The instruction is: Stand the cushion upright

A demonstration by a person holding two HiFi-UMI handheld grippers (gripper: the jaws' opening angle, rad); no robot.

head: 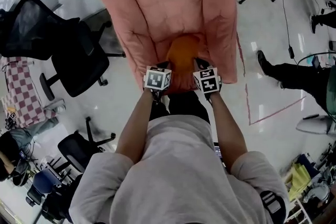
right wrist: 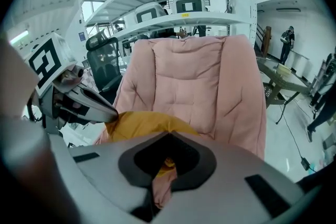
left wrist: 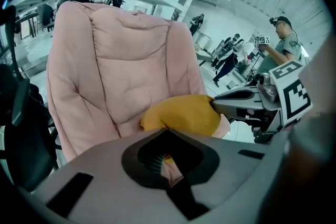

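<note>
Cushion [head: 181, 52], centre frame on the pink chair [head: 157, 2], is not yet upright; left gripper [head: 163, 68] and right gripper [head: 199, 65] fingers are clamped shut on its near edge.

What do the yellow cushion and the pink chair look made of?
Cushion: soft yellow cloth with a matte finish; it bulges and creases like stuffed fabric. Chair: thickly padded pink cloth, matte, possibly suede-like; stitched seams dimple it into puffy panels.
</note>
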